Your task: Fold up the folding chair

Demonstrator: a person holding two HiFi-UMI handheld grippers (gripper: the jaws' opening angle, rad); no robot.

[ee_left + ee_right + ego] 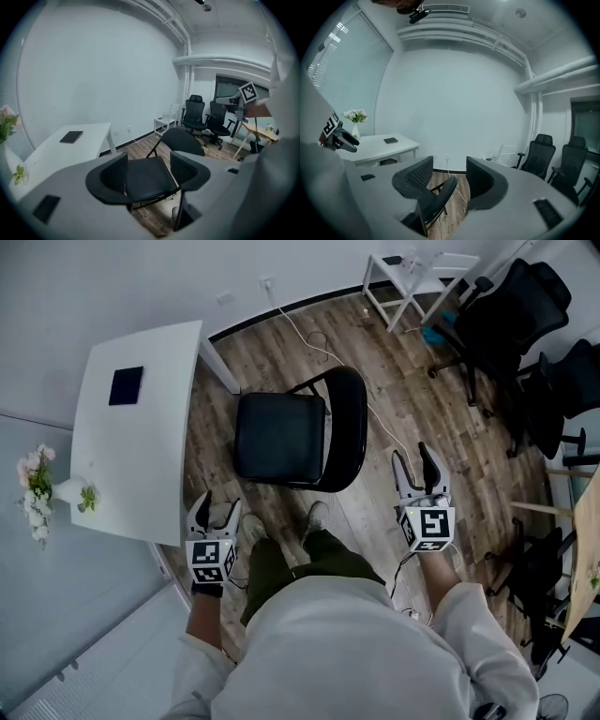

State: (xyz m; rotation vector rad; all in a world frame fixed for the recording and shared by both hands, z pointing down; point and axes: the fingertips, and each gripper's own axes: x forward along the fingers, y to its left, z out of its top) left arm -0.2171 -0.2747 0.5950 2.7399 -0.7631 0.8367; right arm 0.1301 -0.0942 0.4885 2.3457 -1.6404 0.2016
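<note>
The folding chair [281,437] is black all over, both seat and backrest. The desk [141,474] is plain white and the notebook [126,385] is dark navy. The floor [412,399] has brown wood planks with greyish streaks. The flowers [36,470] are pink and white with a little green, and the vase [67,489] is white. The left gripper [216,507] and the right gripper [412,456] are light grey with black jaw pads, and their cubes carry black-and-white square markers. The office chairs [511,306] are black. The trousers [281,563] are olive green, the shirt [347,652] is pale grey, and the cable [298,329] is white.
</note>
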